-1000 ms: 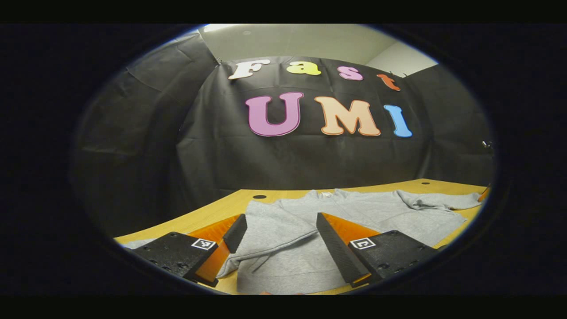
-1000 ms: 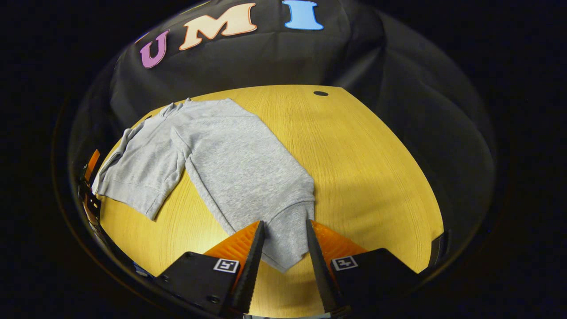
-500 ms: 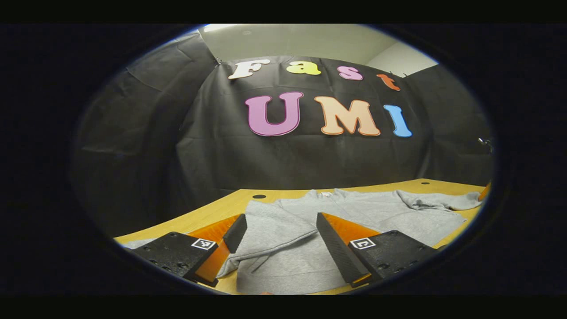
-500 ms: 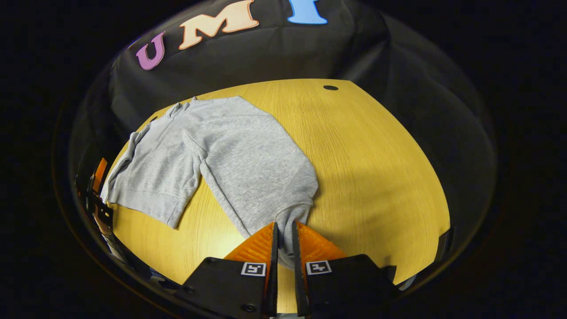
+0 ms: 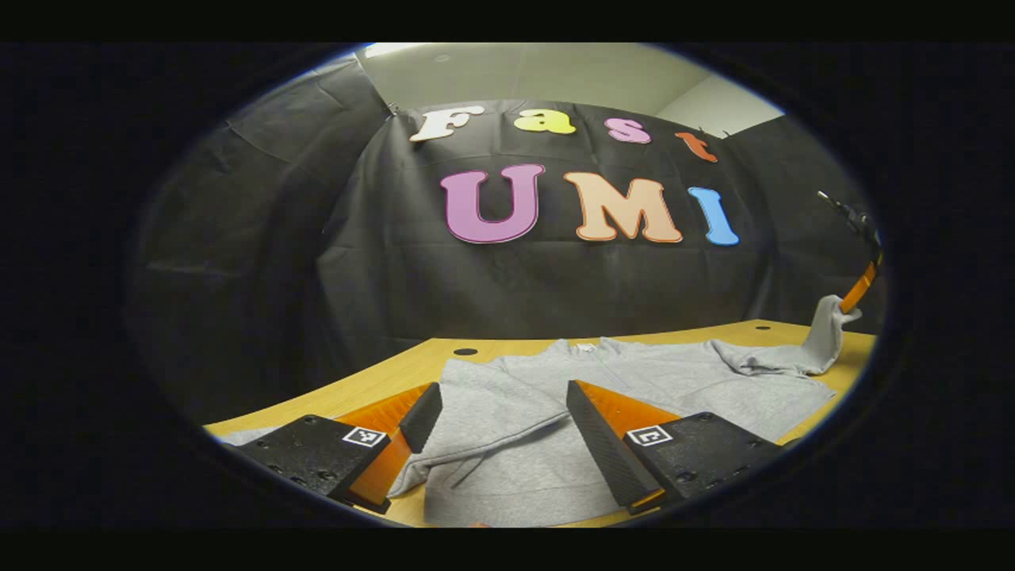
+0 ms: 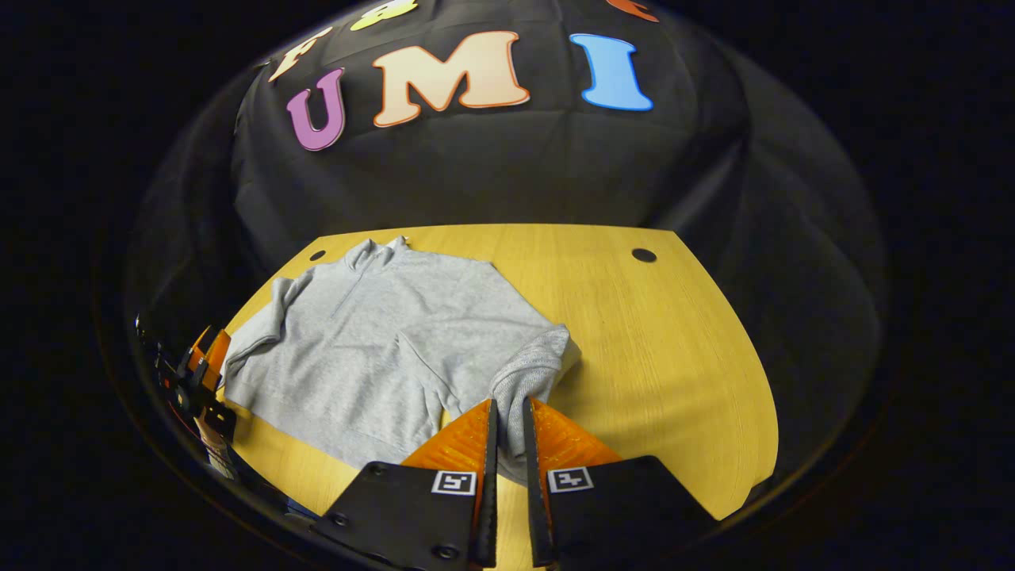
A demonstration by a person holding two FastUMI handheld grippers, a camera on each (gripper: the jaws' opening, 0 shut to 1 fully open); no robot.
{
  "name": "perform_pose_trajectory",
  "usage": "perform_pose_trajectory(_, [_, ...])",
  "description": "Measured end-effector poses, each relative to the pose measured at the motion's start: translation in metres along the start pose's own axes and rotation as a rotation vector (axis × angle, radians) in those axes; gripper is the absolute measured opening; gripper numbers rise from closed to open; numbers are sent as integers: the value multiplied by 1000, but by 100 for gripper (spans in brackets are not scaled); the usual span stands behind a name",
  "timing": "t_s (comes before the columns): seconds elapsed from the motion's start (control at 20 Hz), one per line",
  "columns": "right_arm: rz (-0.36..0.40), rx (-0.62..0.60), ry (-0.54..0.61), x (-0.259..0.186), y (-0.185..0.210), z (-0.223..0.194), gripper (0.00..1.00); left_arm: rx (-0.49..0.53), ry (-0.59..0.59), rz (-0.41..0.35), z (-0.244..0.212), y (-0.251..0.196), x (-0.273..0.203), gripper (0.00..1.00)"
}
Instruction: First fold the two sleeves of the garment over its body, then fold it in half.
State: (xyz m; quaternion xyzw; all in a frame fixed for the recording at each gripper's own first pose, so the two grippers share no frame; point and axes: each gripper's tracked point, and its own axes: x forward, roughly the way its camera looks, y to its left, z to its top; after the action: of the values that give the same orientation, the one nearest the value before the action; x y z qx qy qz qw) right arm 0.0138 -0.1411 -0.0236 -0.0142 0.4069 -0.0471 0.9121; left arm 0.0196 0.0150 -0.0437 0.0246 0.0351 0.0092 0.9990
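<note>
Right hand-held gripper [image 6: 507, 444] has its fingers closed nearly together on the cuff end of the garment's right sleeve [image 6: 530, 373], and the sleeve is lifted off the tabletop [image 6: 682, 333] and bunched up toward the shirt's body. In the left gripper view the same sleeve end [image 5: 825, 329] hangs raised at the far right edge of the garment. The left hand-held gripper [image 5: 499, 432] sits low over the near hem of the garment with its fingers wide apart, gripping nothing; grey cloth lies between and below them.

The garment [image 6: 381, 341], a grey long-sleeved top with a collar, lies spread on the tabletop, collar toward the booth wall, hem toward the person. Its left sleeve [image 6: 254, 341] is out at the garment's left side, close to the left hand-held gripper as seen from the right gripper view.

By my reading the first step is in hand: folding the right sleeve over the body. The next move calls for carrying the pinched cuff across above the chest and laying it flat before letting go, keeping the sleeve from twisting. The left sleeve and the halving fold remain.

Counted: one garment, two sleeves, two hand-held grippers, one tabletop with two small dark holes [image 6: 644, 255] near the garment's collar end.
</note>
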Motion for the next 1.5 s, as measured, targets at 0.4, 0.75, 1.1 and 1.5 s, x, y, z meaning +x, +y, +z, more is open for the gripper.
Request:
perform_pose_trajectory(0.4, [156, -124, -42, 61, 127, 77, 18, 0, 0, 0, 0, 0, 0, 93])
perform_pose_trajectory(0.75, [328, -172, -84, 106, 259, 128, 18, 1, -1, 5, 1, 1, 1, 93])
perform_pose_trajectory(1.1, [442, -224, -93, 160, 387, 141, 18, 0, -1, 5, 0, 1, 1, 94])
perform_pose_trajectory(1.5, [417, -256, 25, 218, 415, 110, 18, 1, -1, 9, 1, 3, 1, 94])
